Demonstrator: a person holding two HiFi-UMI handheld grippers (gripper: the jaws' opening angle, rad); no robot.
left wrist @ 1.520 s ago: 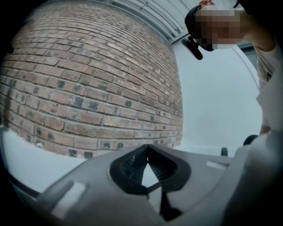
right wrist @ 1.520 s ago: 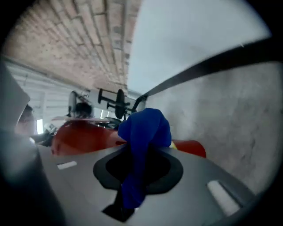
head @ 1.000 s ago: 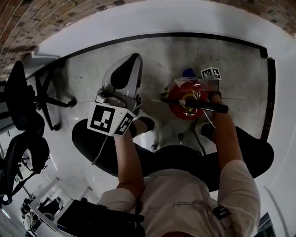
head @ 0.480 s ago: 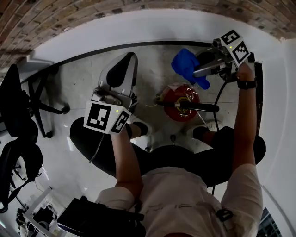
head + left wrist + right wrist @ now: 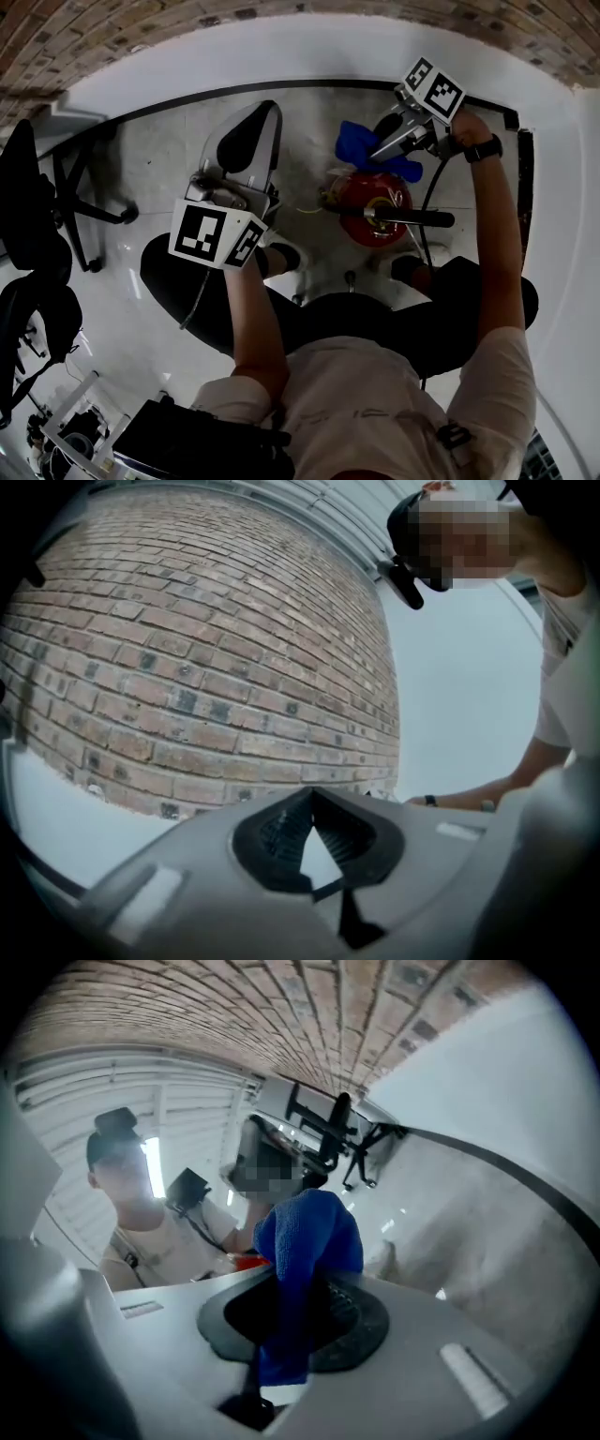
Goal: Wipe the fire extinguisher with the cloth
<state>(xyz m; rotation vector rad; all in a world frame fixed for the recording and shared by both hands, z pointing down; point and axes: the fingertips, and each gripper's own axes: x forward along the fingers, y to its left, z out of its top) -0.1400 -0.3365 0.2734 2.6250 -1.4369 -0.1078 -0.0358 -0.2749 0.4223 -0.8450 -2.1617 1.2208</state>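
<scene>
A red fire extinguisher (image 5: 373, 202) with a black handle (image 5: 417, 218) stands on the floor between the person's feet. Just beyond its top hangs a blue cloth (image 5: 358, 147), and my right gripper (image 5: 382, 148) is shut on it. In the right gripper view the cloth (image 5: 309, 1232) rises out of the shut right gripper (image 5: 298, 1283), with a sliver of red extinguisher (image 5: 246, 1262) behind. My left gripper (image 5: 257, 125) is held up left of the extinguisher, well apart from it. The left gripper view shows the left gripper (image 5: 311, 801) with its tips touching, nothing between them, facing a brick wall.
An office chair (image 5: 37, 216) stands at the left, with dark equipment (image 5: 75, 431) at the lower left. A white wall (image 5: 281, 56) with a black skirting line curves round the floor, brick above it. The person's shoes (image 5: 292, 251) flank the extinguisher. A cable (image 5: 433, 202) hangs from the right gripper.
The right gripper rose with the cloth from beside the extinguisher to the far right, then came back left and down toward the extinguisher's top. The left gripper barely moved.
</scene>
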